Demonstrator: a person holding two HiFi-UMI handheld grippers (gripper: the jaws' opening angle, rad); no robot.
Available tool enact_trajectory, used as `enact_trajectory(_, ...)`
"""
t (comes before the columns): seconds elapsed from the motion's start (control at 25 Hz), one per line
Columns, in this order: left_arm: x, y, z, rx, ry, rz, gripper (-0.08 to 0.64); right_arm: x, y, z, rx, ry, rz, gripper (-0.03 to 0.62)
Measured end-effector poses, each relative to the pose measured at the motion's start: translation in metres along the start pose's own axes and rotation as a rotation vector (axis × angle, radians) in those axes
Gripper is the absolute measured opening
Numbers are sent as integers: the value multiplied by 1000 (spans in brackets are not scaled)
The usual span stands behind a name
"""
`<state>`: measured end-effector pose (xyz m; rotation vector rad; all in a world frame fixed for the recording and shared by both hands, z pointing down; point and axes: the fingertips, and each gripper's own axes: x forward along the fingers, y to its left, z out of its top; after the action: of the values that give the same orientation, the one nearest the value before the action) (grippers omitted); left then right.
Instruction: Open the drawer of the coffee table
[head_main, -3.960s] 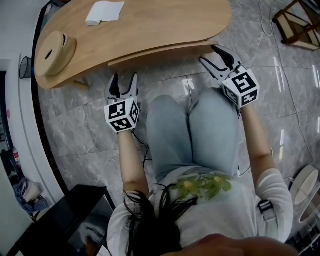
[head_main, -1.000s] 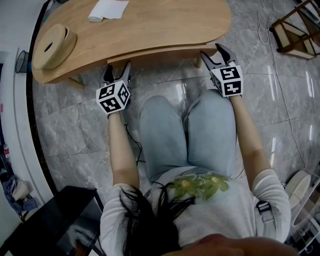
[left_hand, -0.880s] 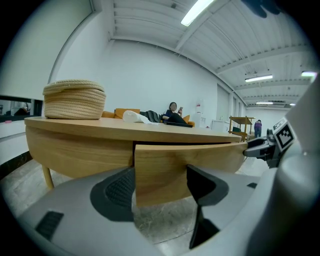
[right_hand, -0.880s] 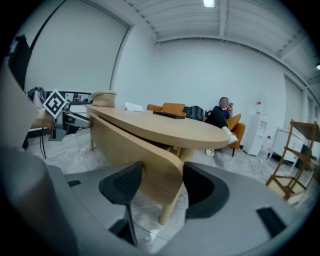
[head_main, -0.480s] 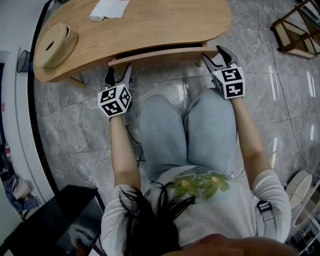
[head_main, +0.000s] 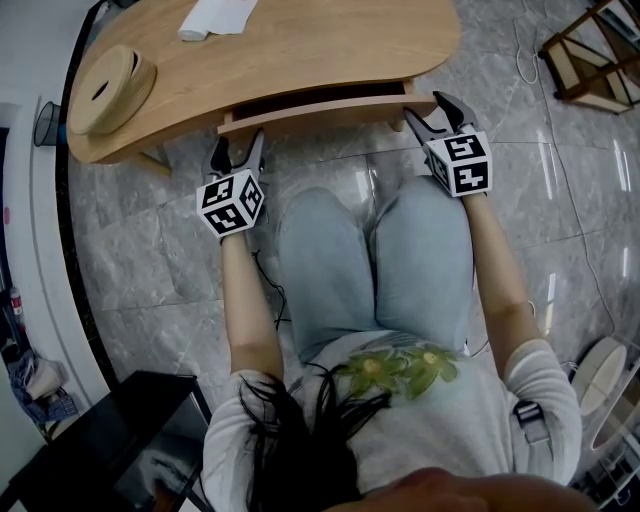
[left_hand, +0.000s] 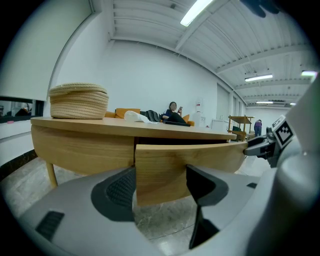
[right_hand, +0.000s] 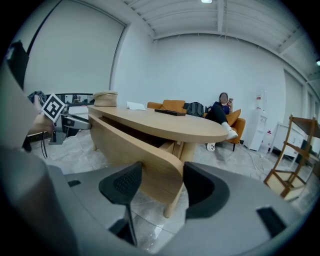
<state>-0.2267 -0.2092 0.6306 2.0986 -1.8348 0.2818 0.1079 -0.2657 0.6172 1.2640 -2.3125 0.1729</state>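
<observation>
The light wood coffee table (head_main: 300, 50) stands in front of my knees. Its curved drawer front (head_main: 320, 108) sticks out a little from under the top, with a dark gap behind it. My left gripper (head_main: 237, 150) is at the drawer's left end and is open. In the left gripper view the drawer front (left_hand: 200, 155) ends between the wide jaws of the left gripper (left_hand: 160, 185). My right gripper (head_main: 428, 108) is at the drawer's right end, also open. In the right gripper view the rounded drawer front (right_hand: 135, 150) lies between the jaws of the right gripper (right_hand: 161, 182).
A woven basket (head_main: 105, 90) and a white cloth (head_main: 215, 18) lie on the tabletop. My legs (head_main: 370, 250) fill the floor space just before the drawer. A wooden rack (head_main: 595, 45) stands at the far right, a black box (head_main: 120, 440) at the near left.
The drawer front has slid out toward me, and the dark gap under the tabletop has widened. Both grippers have drawn back slightly with it.
</observation>
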Motion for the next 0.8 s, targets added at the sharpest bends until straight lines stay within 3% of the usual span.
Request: enact_trajectory(0.8,-25,-6,-11,4,46,-10,312,-24,7,-10,48,9,94,250)
